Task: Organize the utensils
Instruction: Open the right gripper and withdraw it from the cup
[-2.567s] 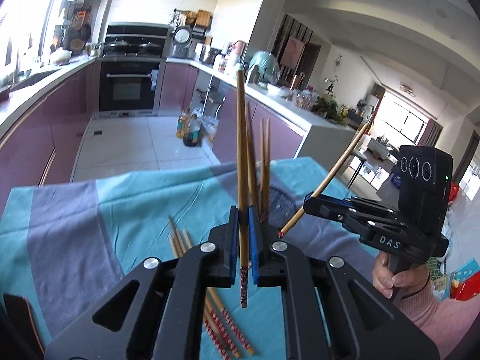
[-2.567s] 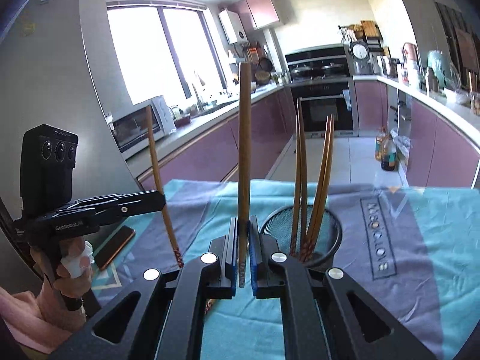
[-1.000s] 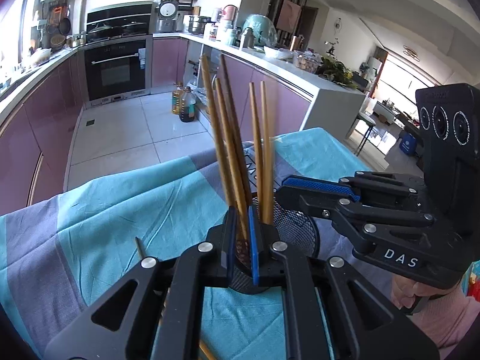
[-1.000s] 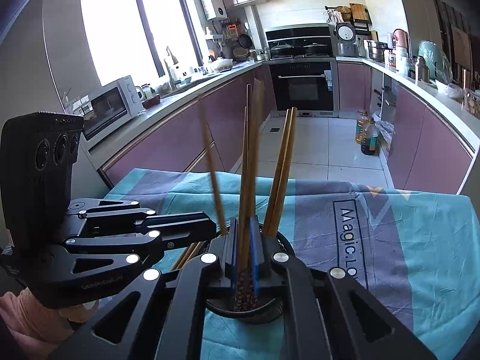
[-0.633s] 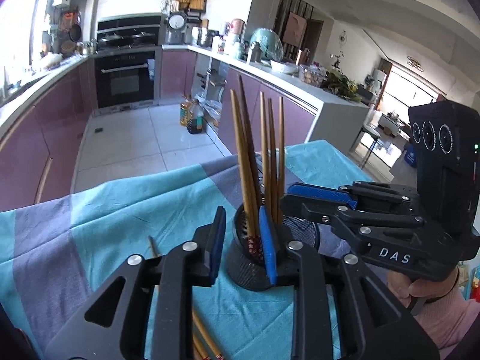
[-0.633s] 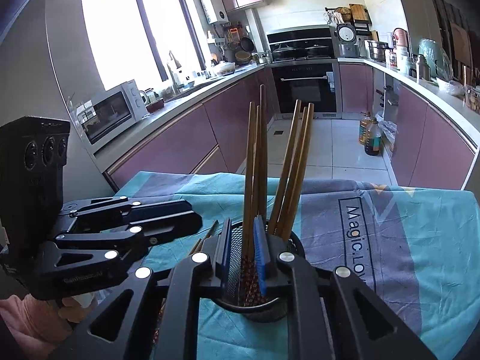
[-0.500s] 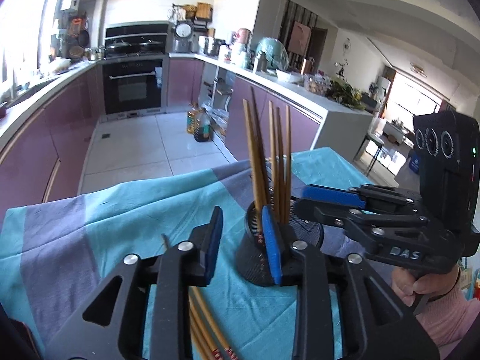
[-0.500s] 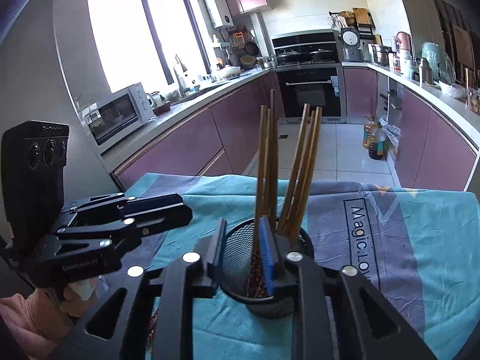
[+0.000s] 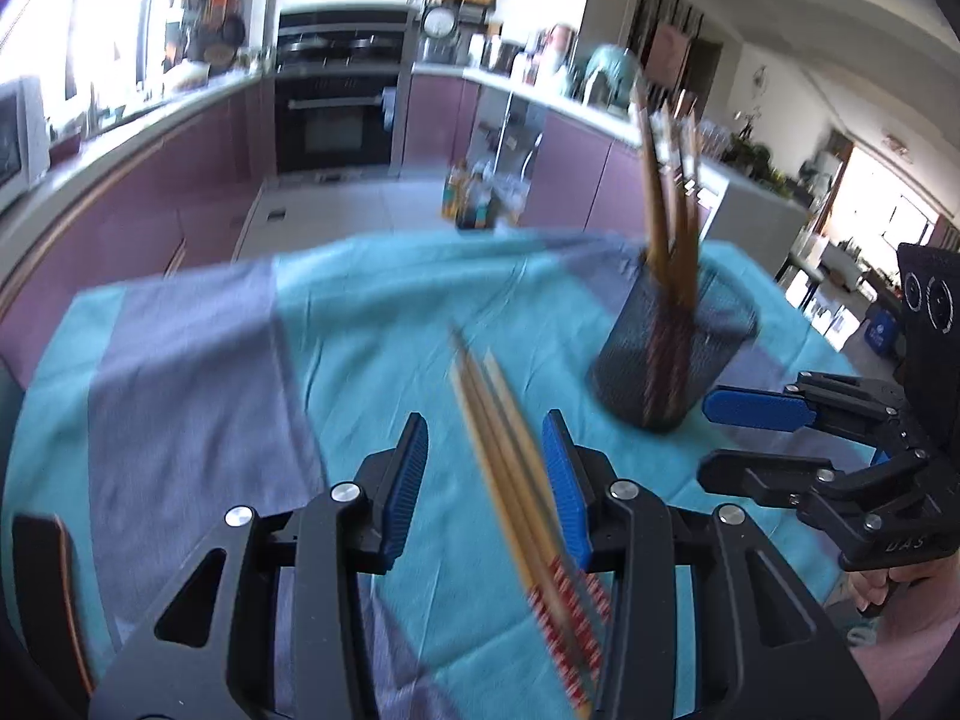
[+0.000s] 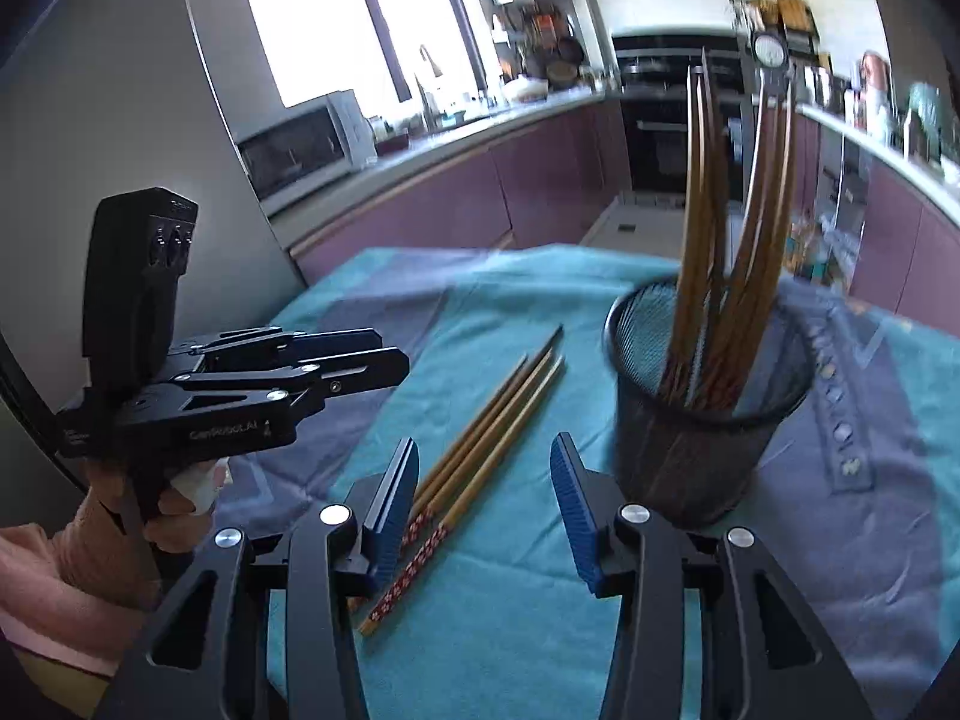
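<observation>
Now drawn back from the black mesh cup [image 10: 702, 414] and spread wide with nothing between the blue pads, where both were closing in on it half a second ago: left gripper [image 9: 485, 474] and right gripper [image 10: 485, 495]. Standing on the teal-and-grey tablecloth [image 9: 198, 360], cup holding a sheaf of chopsticks [image 10: 729, 228] leaning upright. Lying loose on the cloth just beside the cup, several more chopsticks [image 10: 480, 438], patterned red ends pointing toward the grippers.
</observation>
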Demonstrator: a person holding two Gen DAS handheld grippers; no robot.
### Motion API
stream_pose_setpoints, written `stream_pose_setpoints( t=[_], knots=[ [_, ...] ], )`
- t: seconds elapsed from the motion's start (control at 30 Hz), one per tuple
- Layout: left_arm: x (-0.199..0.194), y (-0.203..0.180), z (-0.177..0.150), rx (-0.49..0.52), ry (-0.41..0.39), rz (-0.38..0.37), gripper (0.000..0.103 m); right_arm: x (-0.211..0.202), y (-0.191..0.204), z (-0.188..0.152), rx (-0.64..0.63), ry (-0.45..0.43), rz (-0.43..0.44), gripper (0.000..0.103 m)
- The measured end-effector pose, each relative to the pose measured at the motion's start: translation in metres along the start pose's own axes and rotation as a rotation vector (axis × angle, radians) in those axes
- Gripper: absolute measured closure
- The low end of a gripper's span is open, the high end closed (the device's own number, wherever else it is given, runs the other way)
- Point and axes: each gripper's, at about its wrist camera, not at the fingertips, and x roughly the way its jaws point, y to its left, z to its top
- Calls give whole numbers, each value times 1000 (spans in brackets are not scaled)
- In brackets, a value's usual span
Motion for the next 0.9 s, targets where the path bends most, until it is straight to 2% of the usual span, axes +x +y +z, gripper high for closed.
stream_pose_setpoints(
  t=[0.2,0.57,0.9],
  knots=[
    [17,2,-30,6,70,4,65,33,8,-11,12,74,-12,59],
    [29,-2,-39,7,110,4,65,52,16,-13,-3,106,-64,59],
    [30,-3,-41,6,115,-6,65,59,20,-19,-38,124,-109,62]
  ],
)
